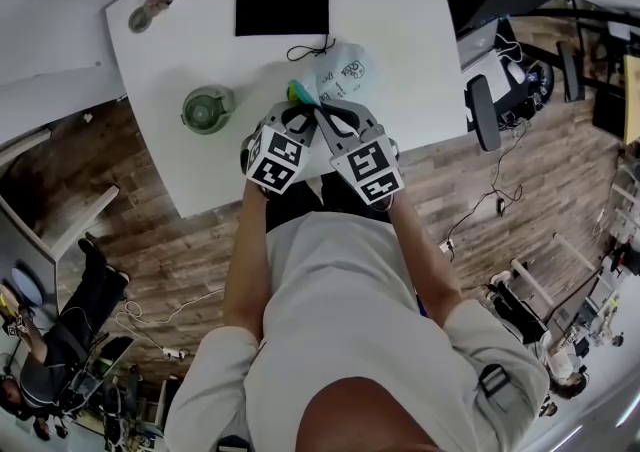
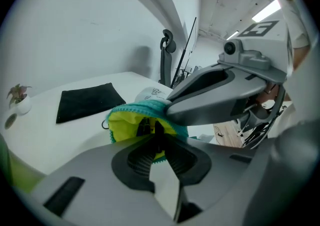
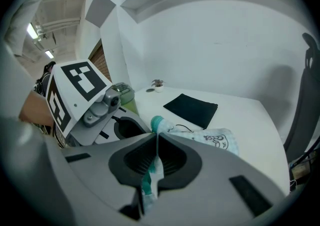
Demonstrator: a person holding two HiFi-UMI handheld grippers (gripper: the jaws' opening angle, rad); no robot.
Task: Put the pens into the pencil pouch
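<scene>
At the near edge of the desk point(image 1: 180, 50), both your claws are clamped tight on the mouth of the pouch point(image 1: 340, 72). Your left claw point(image 2: 157, 128) pinches the yellow-lined lip and your right claw point(image 3: 156, 135) the teal rim, so neither hand is nearer. From them the pouch's long axis runs away toward 1 o'clock. Dark shapes point(image 2: 144, 125) inside the mouth may be pens.

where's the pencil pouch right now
In the head view the pencil pouch is near the front edge of the white table, the black mat just beyond it, its teal rim pinched by the left gripper and right gripper.
</scene>
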